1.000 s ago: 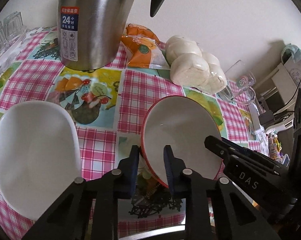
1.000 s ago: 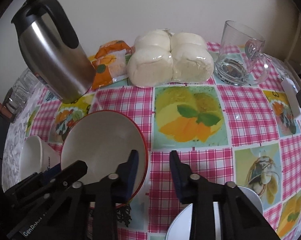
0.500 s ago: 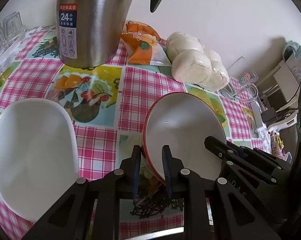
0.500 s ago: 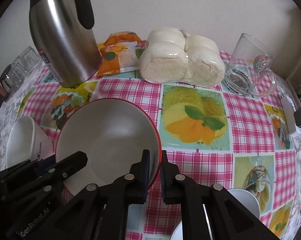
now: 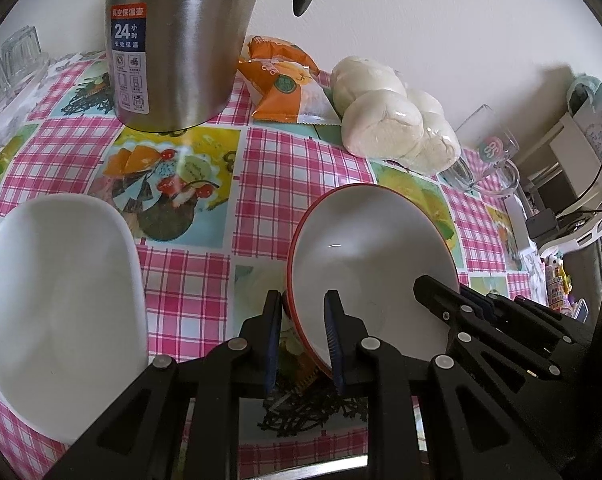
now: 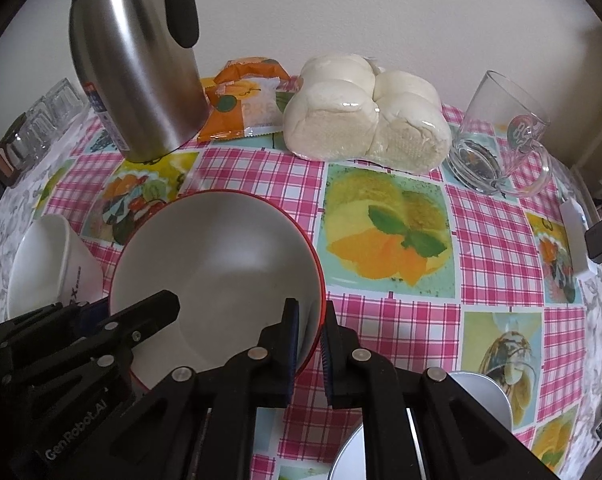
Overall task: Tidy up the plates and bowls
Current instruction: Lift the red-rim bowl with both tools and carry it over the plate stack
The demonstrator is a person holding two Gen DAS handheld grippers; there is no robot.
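One white bowl (image 5: 61,300) sits near the left edge of the surface (image 5: 189,296). One steel flask (image 5: 173,40) is labelled "24". Left tongs (image 5: 303,320) and right tongs (image 6: 310,332), marked "GenRobot.AI", both clamp the single red-rimmed bowl (image 6: 217,272), mid-surface.

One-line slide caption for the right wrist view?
Both grippers, right and left, clamp the red-rimmed white bowl's opposite rims.

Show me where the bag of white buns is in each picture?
Left wrist view: the bag of white buns sits upper right of middle, by the wall, past the red-rimmed bowl.
Right wrist view: the buns sit top middle, left of the glass mug.
Shared landmark: the steel thermos stands left of them.
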